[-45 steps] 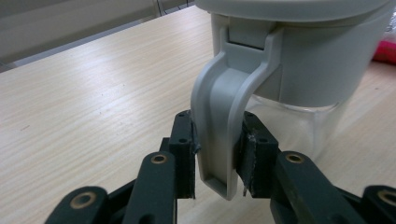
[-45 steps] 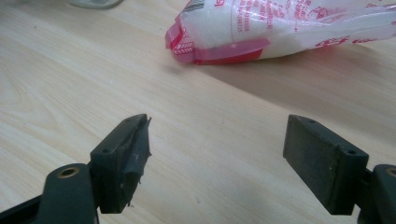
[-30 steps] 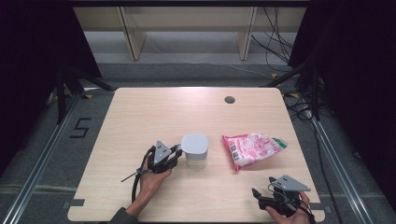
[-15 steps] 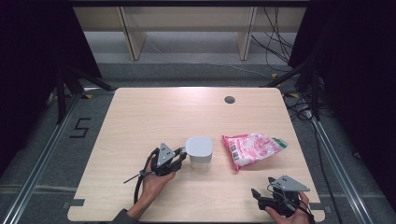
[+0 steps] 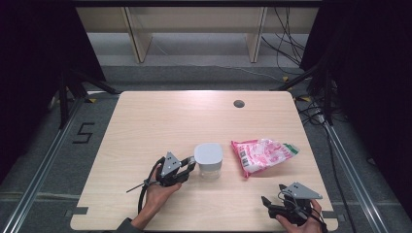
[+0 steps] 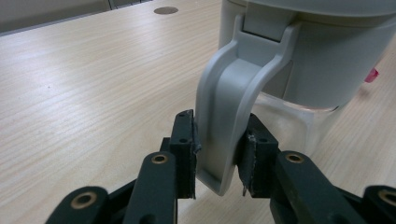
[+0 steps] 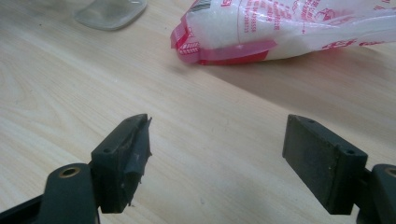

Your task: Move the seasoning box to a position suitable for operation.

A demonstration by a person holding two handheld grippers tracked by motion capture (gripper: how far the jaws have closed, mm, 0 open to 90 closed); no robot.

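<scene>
Starting at our left, the left gripper (image 5: 188,168) has its jaws on either side of the grey handle (image 6: 229,116) of the lidded clear container (image 5: 209,160); they have just been opening, and the pads look barely off the handle (a thin gap shows at the left pad). Ahead of the right gripper (image 5: 266,200), well apart, lies the pink-and-white bag (image 5: 262,154) on the table (image 5: 160,116); that gripper's jaws gape wide, with nothing between them
</scene>
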